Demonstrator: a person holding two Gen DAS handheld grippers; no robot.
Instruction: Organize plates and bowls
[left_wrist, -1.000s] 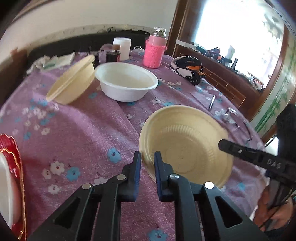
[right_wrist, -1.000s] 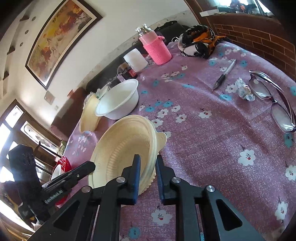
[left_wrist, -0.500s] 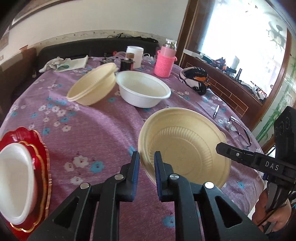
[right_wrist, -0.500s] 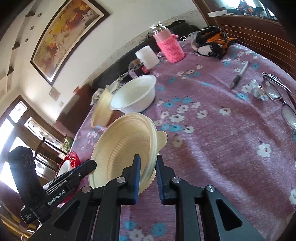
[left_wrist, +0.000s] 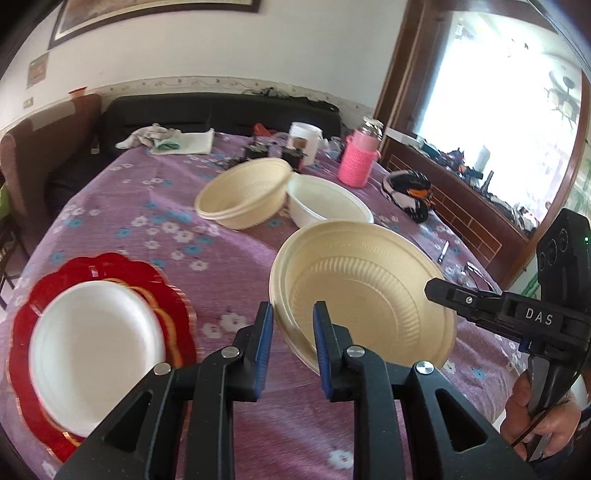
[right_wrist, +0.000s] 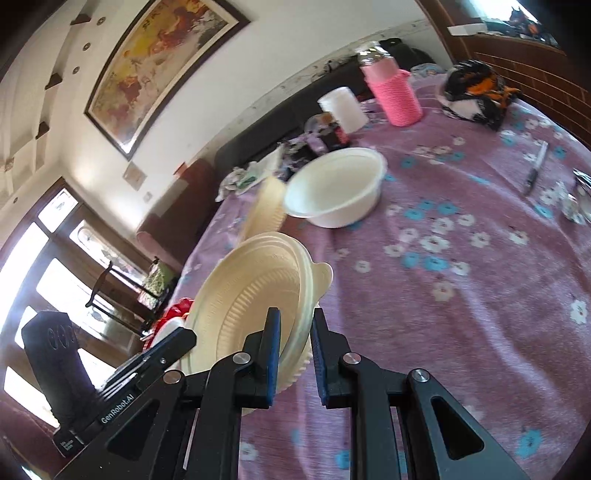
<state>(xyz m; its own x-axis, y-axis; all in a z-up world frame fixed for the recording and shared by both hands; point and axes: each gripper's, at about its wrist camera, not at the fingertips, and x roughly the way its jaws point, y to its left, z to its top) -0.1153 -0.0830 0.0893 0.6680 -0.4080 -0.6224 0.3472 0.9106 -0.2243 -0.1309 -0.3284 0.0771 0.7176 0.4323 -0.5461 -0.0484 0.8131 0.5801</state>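
Observation:
A cream ribbed plate (left_wrist: 369, 291) hangs tilted above the purple flowered tablecloth (left_wrist: 229, 266), held from both sides. The jaws of my left gripper (left_wrist: 293, 332) are opening; the plate's near rim runs between them, and a slit shows beside the left pad. My right gripper (right_wrist: 295, 343) is shut on the opposite rim of the cream plate (right_wrist: 243, 295). Its tip (left_wrist: 443, 291) shows at the plate's right edge. A red scalloped plate (left_wrist: 122, 266) carrying a white plate (left_wrist: 96, 347) lies lower left. Farther back, a cream bowl (left_wrist: 243, 195) leans against a white bowl (left_wrist: 325, 206).
At the far side stand a pink-sleeved bottle (left_wrist: 358, 162), a white cup (left_wrist: 303, 142), small dark jars and a folded cloth (left_wrist: 184, 142). A black-and-orange bundle (right_wrist: 476, 92), a pen (right_wrist: 535, 170) and glasses lie on the right. A person's hand (left_wrist: 543, 417) grips the right tool.
Both grippers have carried the cream plate up and to the left, bringing the red and white plates into full view. The left jaws now stand wider around the rim.

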